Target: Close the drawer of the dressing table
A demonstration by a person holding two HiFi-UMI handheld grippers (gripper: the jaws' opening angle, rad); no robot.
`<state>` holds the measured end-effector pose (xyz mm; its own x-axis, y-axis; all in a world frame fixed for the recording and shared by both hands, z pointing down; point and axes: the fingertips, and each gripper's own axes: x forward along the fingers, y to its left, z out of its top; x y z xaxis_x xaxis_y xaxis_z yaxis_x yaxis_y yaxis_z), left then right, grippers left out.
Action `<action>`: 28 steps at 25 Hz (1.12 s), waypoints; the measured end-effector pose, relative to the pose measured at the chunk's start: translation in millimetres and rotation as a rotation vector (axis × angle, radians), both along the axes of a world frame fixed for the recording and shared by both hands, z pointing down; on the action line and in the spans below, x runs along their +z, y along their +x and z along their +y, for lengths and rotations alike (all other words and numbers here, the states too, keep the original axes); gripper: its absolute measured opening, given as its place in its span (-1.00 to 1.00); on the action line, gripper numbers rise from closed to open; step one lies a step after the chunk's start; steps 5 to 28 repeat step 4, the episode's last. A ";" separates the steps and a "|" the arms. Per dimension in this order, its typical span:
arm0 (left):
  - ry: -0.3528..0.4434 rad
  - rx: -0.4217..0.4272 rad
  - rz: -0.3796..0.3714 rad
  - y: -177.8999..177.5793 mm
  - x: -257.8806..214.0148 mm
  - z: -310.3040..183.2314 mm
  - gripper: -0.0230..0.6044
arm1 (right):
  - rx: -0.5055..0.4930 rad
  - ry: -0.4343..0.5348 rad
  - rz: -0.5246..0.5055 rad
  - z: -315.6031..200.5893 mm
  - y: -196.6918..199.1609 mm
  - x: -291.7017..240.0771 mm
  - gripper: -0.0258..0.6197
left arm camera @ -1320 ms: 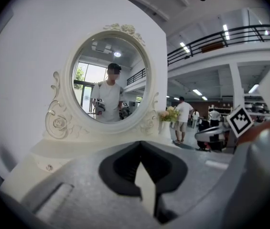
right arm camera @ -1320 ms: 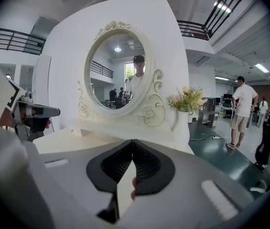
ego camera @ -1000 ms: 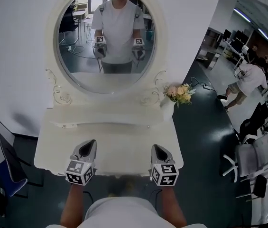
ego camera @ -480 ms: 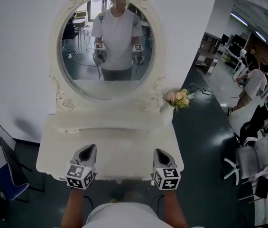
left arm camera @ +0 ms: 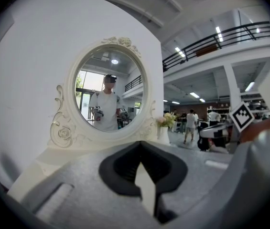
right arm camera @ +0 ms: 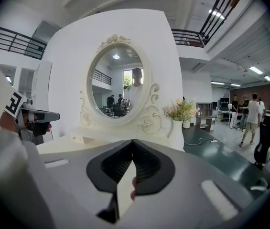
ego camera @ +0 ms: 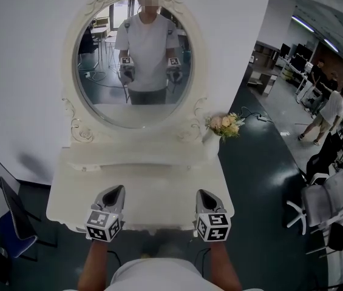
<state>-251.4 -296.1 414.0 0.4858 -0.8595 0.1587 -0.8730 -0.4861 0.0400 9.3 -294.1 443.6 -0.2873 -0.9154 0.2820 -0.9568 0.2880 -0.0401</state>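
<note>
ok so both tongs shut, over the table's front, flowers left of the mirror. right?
No: the flowers stand right of the mirror, as the head view shows. The rest holds: left tongs and right tongs are shut, over the table's front.

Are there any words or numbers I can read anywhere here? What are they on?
None can be read.
Cubes on the left gripper and right gripper: only black-and-white square patterns, no letters.
Dressing table, mirror, flowers: no print.
Office area: anything there is too small to tell.
</note>
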 end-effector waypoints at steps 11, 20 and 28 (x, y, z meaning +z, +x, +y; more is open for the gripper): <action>0.004 -0.006 -0.001 -3.2 -1.2 1.3 -0.94 | 0.007 0.000 -0.005 2.1 1.4 -2.3 -0.91; 0.004 -0.006 -0.001 -3.2 -1.2 1.3 -0.94 | 0.007 0.000 -0.005 2.1 1.4 -2.3 -0.91; 0.004 -0.006 -0.001 -3.2 -1.2 1.3 -0.94 | 0.007 0.000 -0.005 2.1 1.4 -2.3 -0.91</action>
